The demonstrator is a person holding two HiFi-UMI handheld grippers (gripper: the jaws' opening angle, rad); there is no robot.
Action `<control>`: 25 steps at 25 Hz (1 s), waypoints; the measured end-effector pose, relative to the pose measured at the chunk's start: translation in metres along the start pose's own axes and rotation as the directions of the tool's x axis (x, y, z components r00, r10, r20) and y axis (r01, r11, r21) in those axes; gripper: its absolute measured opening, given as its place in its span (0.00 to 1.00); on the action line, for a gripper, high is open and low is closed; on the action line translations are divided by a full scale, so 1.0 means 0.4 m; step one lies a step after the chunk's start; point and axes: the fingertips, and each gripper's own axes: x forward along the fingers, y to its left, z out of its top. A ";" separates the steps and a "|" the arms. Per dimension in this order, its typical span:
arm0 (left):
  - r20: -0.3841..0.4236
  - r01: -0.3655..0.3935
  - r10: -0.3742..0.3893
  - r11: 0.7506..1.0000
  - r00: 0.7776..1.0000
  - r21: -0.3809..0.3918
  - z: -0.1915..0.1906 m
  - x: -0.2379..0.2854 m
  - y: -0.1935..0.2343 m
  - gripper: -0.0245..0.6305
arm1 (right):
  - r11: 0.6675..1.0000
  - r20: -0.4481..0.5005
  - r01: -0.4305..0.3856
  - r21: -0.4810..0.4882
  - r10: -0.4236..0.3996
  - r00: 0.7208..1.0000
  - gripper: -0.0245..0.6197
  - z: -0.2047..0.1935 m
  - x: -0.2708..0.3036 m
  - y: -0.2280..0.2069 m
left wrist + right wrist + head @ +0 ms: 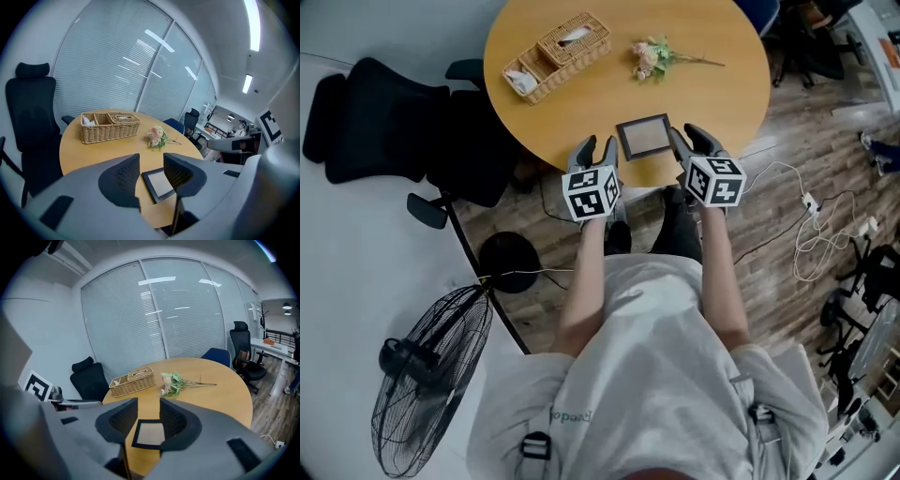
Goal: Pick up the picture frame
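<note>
The picture frame [643, 137], dark-rimmed with a pale brown centre, lies flat near the front edge of the round wooden table [581, 108]. My left gripper [596, 150] hovers just left of it, jaws open with nothing between them. My right gripper [692, 141] hovers just right of it, also open and empty. In the left gripper view the frame [158, 184] shows low through the gap of that gripper [151, 161], toward its right jaw. In the right gripper view the frame [147, 434] lies beyond and below the gap of that gripper [148, 405].
A wicker basket [558, 54] stands at the table's far left and a small flower bunch [652, 58] lies at the far middle. A black office chair [384, 122] is left of the table. A floor fan [431, 375] and cables [816, 234] are on the floor.
</note>
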 end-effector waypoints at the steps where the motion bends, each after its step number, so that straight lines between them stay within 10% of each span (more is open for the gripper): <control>1: 0.001 -0.008 0.008 1.000 1.000 -0.002 0.001 0.005 0.004 0.30 | 1.000 -0.002 -0.007 -0.003 0.007 1.000 0.27 0.004 0.008 0.000; 25: -0.185 -0.207 0.186 0.974 0.965 -0.097 -0.167 0.187 0.016 0.32 | 0.987 -0.256 -0.159 0.004 0.155 0.954 0.29 -0.170 0.233 -0.131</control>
